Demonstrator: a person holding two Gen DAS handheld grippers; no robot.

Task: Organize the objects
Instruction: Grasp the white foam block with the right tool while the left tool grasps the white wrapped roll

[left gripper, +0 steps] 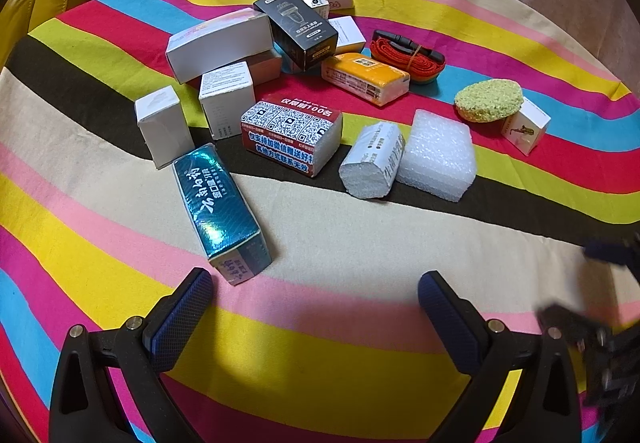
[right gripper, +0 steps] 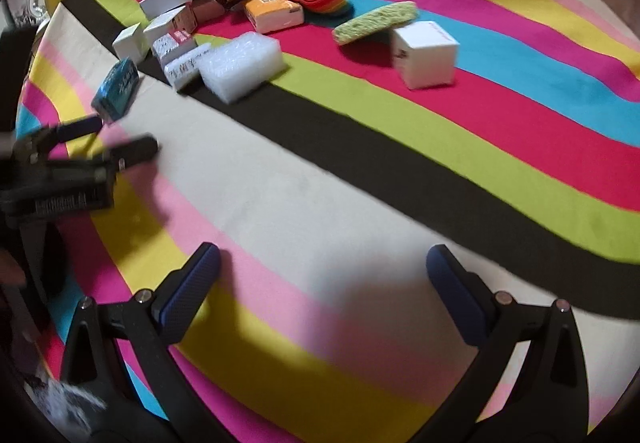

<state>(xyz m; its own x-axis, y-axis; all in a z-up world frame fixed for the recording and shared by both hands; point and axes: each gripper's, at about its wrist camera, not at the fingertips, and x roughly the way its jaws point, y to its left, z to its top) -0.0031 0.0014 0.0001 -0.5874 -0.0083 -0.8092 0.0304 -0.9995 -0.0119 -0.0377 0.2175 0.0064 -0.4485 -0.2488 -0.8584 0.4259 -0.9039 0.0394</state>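
From my left gripper, the toothpaste box lies nearest at 11 o'clock. Behind it stand 2 small boxes. The bubble-wrap block sits at 1 o'clock, the sponge propped on a box beyond.

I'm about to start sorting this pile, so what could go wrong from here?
1. The black box lies tilted on top of other boxes; pulling one from under it could topple the stack.
2. The sponge leans on the white box; lifting that box would likely drop it.
3. The teal box lies close to the left gripper, whose open fingers could knock it.
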